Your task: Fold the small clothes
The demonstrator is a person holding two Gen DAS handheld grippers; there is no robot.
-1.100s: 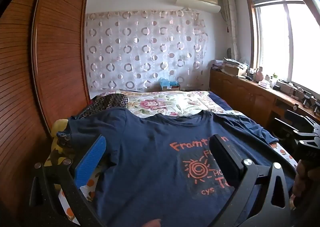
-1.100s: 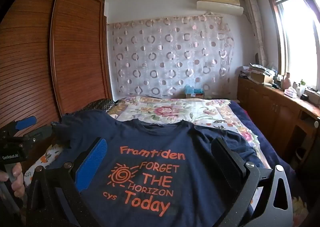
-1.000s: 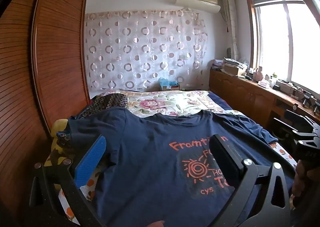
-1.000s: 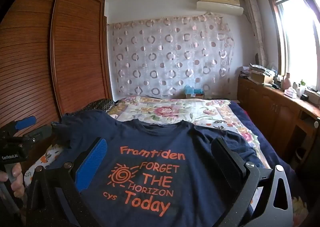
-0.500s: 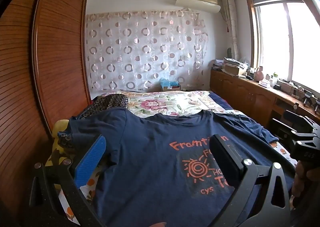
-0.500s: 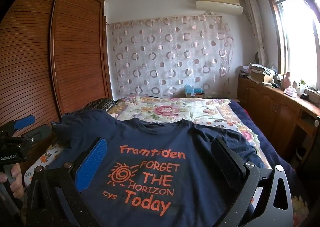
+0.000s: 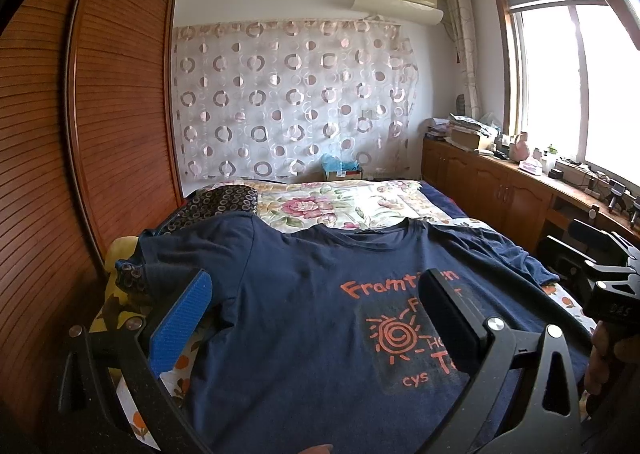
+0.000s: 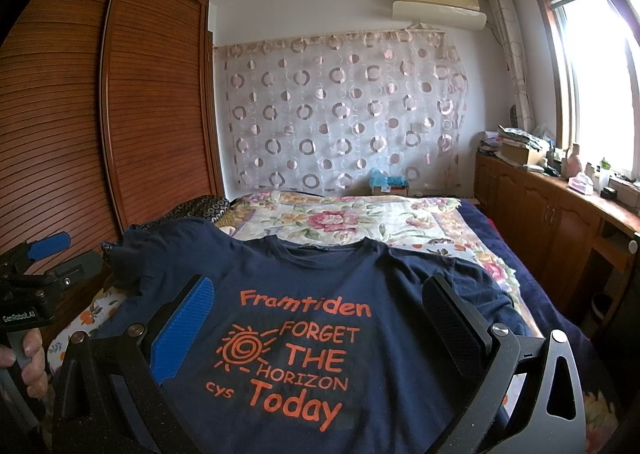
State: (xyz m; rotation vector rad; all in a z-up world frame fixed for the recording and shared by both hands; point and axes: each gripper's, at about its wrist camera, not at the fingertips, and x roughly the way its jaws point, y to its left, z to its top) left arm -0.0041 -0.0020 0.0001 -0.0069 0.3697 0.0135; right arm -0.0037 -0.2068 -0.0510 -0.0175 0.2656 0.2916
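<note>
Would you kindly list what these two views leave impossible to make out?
- T-shirt hem: cut off by the bottom edge in both wrist views.
- Its print: partly behind the left gripper finger in the left view.
- Items on the window counter: too small to identify.

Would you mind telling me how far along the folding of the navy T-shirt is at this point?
Done: the navy T-shirt lies spread print-up on the bed, sleeves out to the sides. In hand: nothing; the left gripper and right gripper are both open above the cloth, gripping none of it. Left: every fold, since no sleeve or hem is turned in yet.
</note>
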